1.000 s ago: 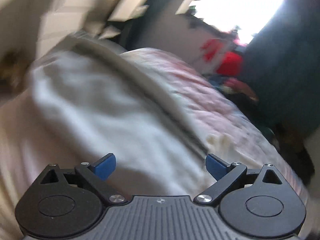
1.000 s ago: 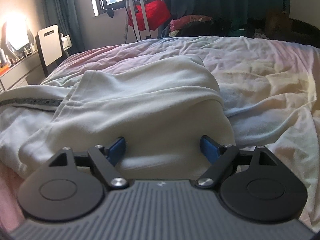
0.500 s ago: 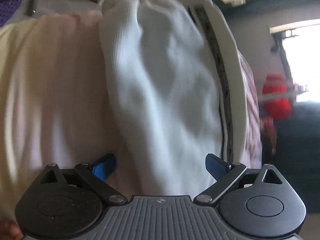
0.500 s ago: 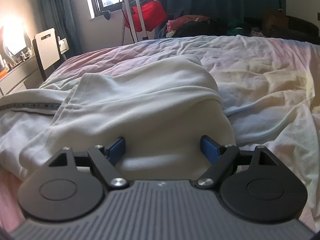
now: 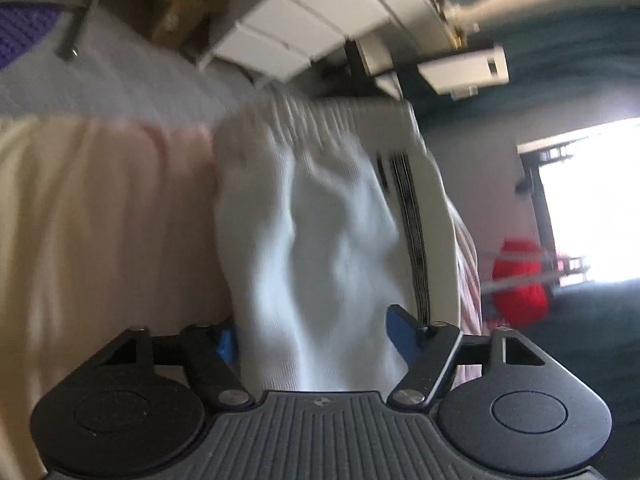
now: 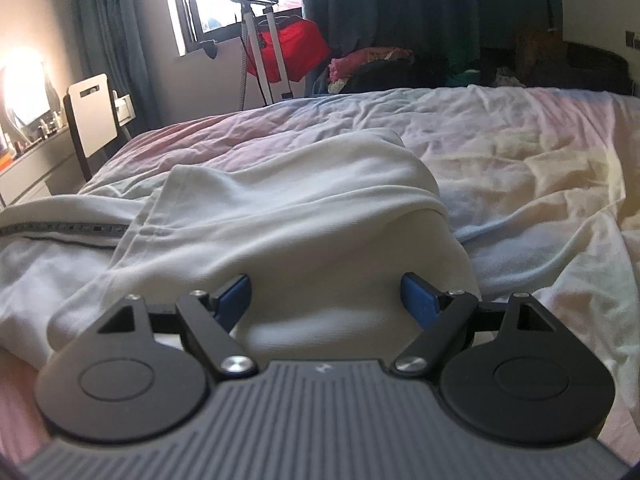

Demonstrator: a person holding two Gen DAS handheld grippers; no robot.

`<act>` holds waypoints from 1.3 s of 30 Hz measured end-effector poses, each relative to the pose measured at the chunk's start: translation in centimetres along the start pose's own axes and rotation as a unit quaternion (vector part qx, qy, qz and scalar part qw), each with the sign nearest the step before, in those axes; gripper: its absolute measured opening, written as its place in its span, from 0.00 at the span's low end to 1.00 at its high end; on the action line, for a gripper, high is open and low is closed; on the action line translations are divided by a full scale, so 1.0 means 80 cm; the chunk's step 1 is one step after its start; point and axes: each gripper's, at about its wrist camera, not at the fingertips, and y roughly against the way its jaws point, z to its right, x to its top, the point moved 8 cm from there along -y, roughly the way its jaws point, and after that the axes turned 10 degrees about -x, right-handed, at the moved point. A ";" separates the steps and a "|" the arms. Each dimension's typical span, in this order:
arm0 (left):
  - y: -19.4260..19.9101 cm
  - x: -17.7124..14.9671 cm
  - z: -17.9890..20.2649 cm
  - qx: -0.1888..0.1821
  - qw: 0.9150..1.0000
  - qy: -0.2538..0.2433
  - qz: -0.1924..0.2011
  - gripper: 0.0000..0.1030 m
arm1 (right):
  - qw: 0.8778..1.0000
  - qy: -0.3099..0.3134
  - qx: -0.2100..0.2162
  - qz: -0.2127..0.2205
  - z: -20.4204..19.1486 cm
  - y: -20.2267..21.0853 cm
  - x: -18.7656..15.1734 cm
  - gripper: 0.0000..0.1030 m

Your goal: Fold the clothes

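A white garment with a black side stripe (image 5: 412,216) lies on the bed. In the left wrist view the camera is rolled sideways and the garment (image 5: 320,248) runs up from between the fingers. My left gripper (image 5: 314,340) has its jaws apart with the white cloth between them, partly covering the left pad. In the right wrist view the garment's folded bulk (image 6: 304,216) lies just ahead. My right gripper (image 6: 328,300) is open, its blue pads (image 6: 418,300) straddling the fold's near edge.
The bed has a rumpled pink and cream quilt (image 6: 520,152). A white chair (image 6: 94,114) and a dresser (image 6: 24,176) stand left of the bed. A stand with a red bag (image 6: 288,52) is by the window. Dark clothes (image 6: 384,68) are piled beyond the far edge.
The left gripper has rolled sideways and come in along the garment, so the cloth now lies between its fingers, which stand slightly closer together. The right gripper has hardly moved.
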 end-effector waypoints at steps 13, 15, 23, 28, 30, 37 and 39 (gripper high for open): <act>-0.007 0.004 0.018 0.036 0.990 -0.102 0.088 0.15 | 0.998 0.053 0.013 0.010 -0.012 0.006 -0.019 0.79; 0.000 -0.005 0.047 0.040 0.980 -0.156 0.113 0.13 | 0.999 0.049 0.014 0.005 -0.010 0.003 -0.021 0.79; 0.044 -0.091 0.167 -0.007 0.939 -0.297 0.172 0.11 | 1.000 -0.010 0.020 -0.005 0.039 0.068 0.009 0.79; 0.074 -0.148 0.246 -0.052 0.915 -0.349 0.197 0.09 | 0.997 -0.070 0.037 0.026 0.084 0.116 0.047 0.79; 0.088 -0.186 0.281 -0.062 0.899 -0.382 0.206 0.09 | 0.996 -0.079 0.031 0.042 0.097 0.123 0.054 0.79; 0.099 -0.351 0.386 -0.126 0.832 -0.490 0.229 0.09 | 0.989 -0.143 0.027 0.037 0.146 0.099 0.069 0.79; 0.096 -0.405 0.399 -0.139 0.815 -0.514 0.230 0.09 | 0.985 -0.167 0.029 0.035 0.162 0.091 0.073 0.79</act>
